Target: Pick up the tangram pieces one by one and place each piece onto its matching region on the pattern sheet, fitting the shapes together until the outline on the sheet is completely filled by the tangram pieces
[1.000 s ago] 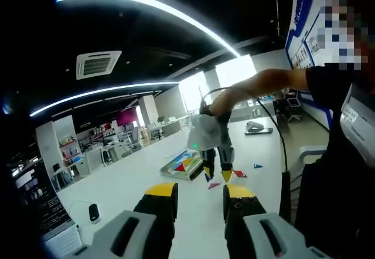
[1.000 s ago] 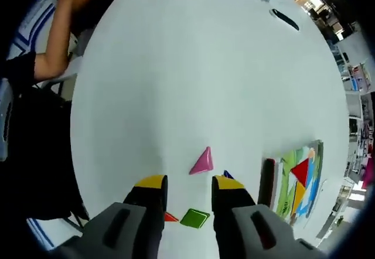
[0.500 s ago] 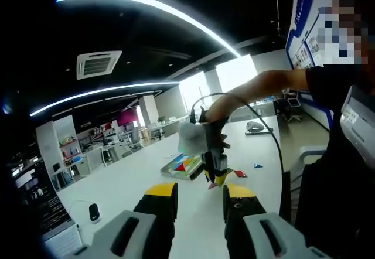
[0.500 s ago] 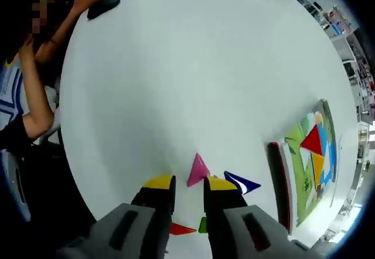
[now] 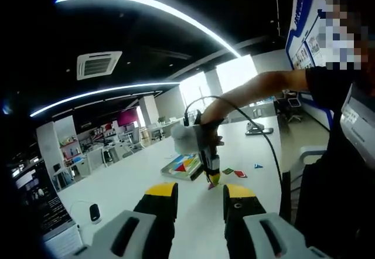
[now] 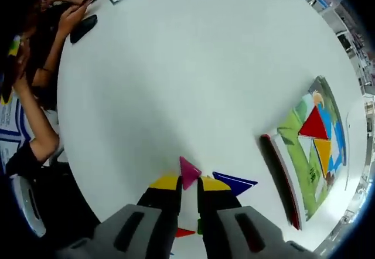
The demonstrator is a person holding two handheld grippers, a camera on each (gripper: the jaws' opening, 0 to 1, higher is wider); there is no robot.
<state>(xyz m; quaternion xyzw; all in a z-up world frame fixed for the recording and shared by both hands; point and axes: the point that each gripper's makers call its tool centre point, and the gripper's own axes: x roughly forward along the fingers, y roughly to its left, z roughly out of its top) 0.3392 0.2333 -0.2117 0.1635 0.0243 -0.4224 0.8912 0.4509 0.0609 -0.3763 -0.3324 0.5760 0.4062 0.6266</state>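
Note:
In the right gripper view my right gripper [image 6: 188,183] is shut on the pink triangle [image 6: 188,171], whose tip sticks up between the jaws. A blue triangle [image 6: 234,183] lies just to its right on the white table. A red piece [image 6: 184,232] peeks out below the jaws. The pattern sheet [image 6: 302,165] lies at the right and bears a red triangle [image 6: 313,127] and a yellow triangle [image 6: 324,150]. In the left gripper view my left gripper [image 5: 199,191] is open and holds nothing. Beyond it the right gripper [image 5: 209,180] pinches the pink piece beside the sheet [image 5: 181,166], near a green piece [image 5: 227,171].
A seated person's arm [image 6: 35,101] and a black mouse [image 6: 85,27] sit at the table's left edge in the right gripper view. In the left gripper view a black device [image 5: 94,212] lies on the table at left, and the person's body [image 5: 340,171] stands at right.
My right gripper's jaws have come together on the pink triangle, which lay loose on the table ahead of them a second ago. The left gripper has not moved.

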